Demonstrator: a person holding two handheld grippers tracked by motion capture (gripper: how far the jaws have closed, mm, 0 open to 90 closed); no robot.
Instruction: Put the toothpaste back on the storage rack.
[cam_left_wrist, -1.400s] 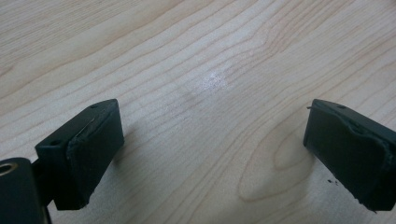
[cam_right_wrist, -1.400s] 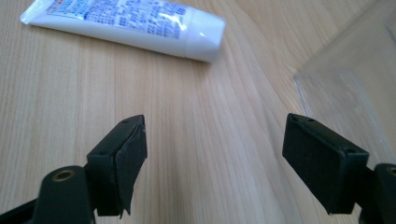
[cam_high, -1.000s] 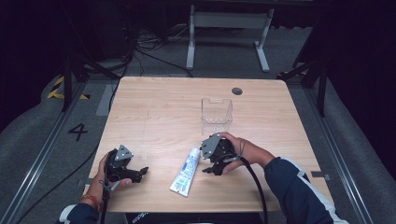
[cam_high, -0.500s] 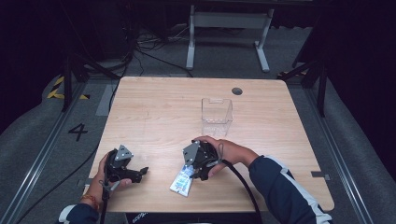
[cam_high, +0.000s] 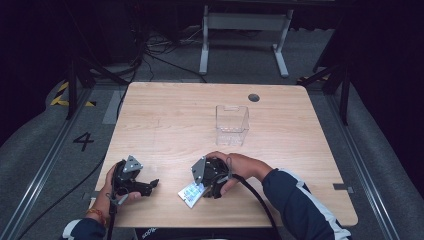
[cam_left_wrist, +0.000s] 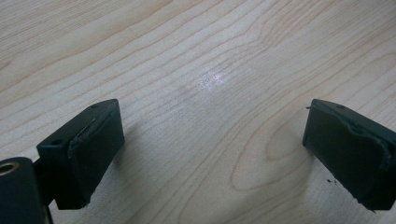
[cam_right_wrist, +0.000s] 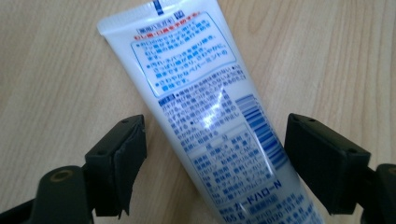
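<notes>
Tongs, right spread astride glossy flat-crimped tube; left spread over grained wood.

The table has a light wood-grain top with rounded corners. A round dark grommet is set in its far right area. In the left gripper view, a small glossy highlight shows on the grain.

The floor is grey. A dark numeral 4 is marked on it left of the table, and yellow-and-black striped tape lies farther off on the same side. A metal rail runs along the floor on the left, and a second rail on the right.

Loose black cables lie beyond the far left corner. A pale metal stand frame sits beyond the far edge. The background is dark.
</notes>
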